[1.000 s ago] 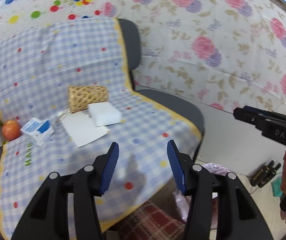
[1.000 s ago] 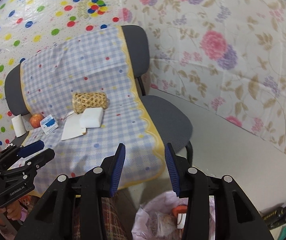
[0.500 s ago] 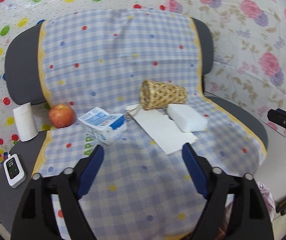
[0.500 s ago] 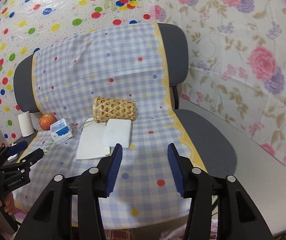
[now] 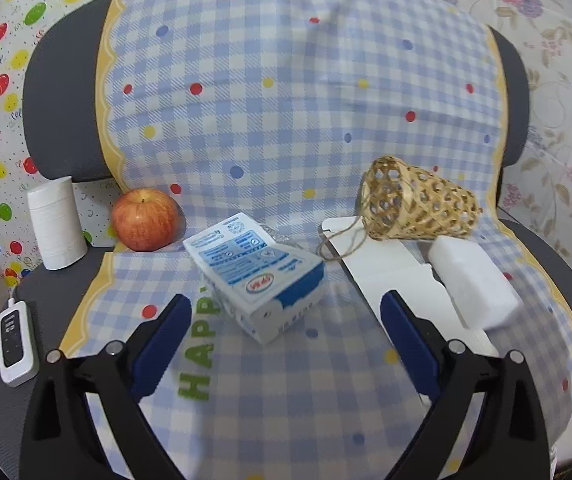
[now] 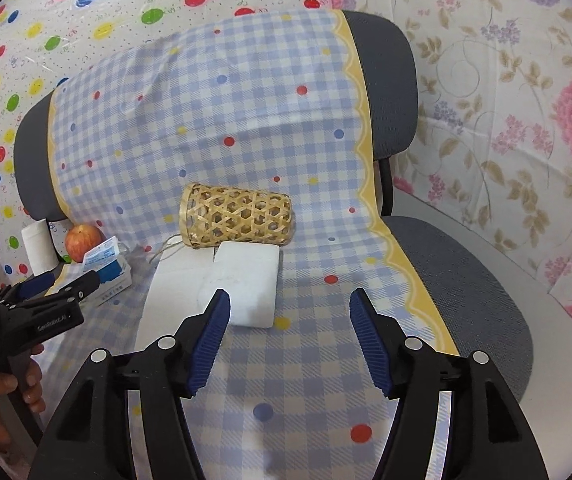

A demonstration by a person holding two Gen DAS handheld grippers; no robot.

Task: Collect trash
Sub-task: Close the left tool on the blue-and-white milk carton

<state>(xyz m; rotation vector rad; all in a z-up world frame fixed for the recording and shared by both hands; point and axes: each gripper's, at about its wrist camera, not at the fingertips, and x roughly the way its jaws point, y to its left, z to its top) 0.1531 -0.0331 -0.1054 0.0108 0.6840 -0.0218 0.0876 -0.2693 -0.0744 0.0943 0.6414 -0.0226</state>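
1. Fingers: the left gripper [image 5: 282, 330] has its jaws spread wide with nothing between them, and the right gripper [image 6: 289, 330] is the same, wide apart and holding nothing.
2. Ahead of the left fingers, just past their tips and between them, lies a blue and white carton [image 5: 256, 276] on its side on the checked cloth [image 5: 286, 400]. It looks like the likeliest piece of trash for this hand.
3. Just past the tip of the right gripper's left finger lies a white foam block [image 6: 252, 286], partly on a flat white card [image 6: 174, 292]. Beyond both lies a woven basket [image 6: 236, 220] on its side, touching the block's far edge.
4. Progress: as far as these views show, nothing here is collected yet. Carton, block and card all lie on the cloth, so grasping and carrying away are left. No bin or bag is in view.
5. Left of the left fingers, an apple [image 5: 144, 218], a white roll [image 5: 56, 222] and a small remote [image 5: 14, 346] sit near the seat's edge; probably not trash, so best avoided.
6. Room: the cloth near both pairs of fingers is bare, giving an open approach. To the right of the right fingers the cloth's yellow border ends on the bare gray seat [image 6: 465, 288], which soon drops off.
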